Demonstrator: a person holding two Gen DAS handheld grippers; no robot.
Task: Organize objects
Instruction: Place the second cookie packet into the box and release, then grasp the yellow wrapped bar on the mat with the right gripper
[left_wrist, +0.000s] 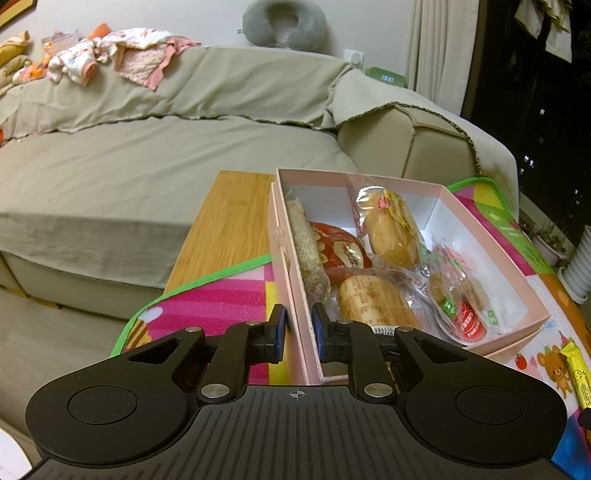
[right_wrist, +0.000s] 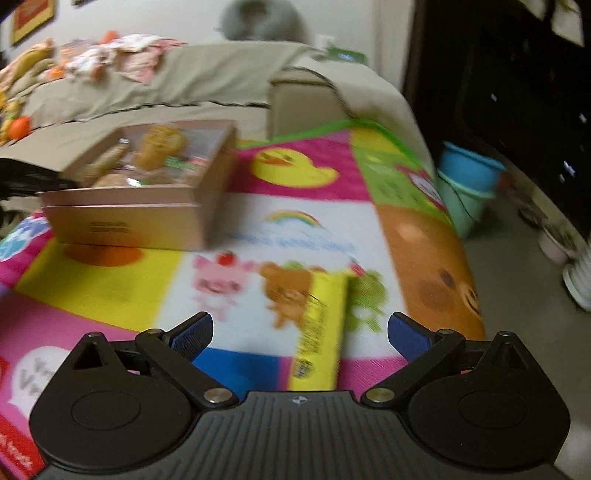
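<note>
Left tongs (left_wrist: 298, 328) clamp the pink box (left_wrist: 491, 251) wall. Right tongs (right_wrist: 300, 334) gape wide over yellow packet (right_wrist: 321, 325) at twelve o'clock; a skewed closure risks pushing it aside.

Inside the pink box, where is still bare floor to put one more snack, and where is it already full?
In the pink box, bare floor remains along the right wall, beside the small snack bags, and in the far corner behind the bread roll. The left half, near the left claw clamped on the wall, is crowded with packets.

Matt pink card box (left_wrist: 491, 254); glossy snack wrappers (left_wrist: 391, 229); wood tabletop (left_wrist: 229, 225).
</note>
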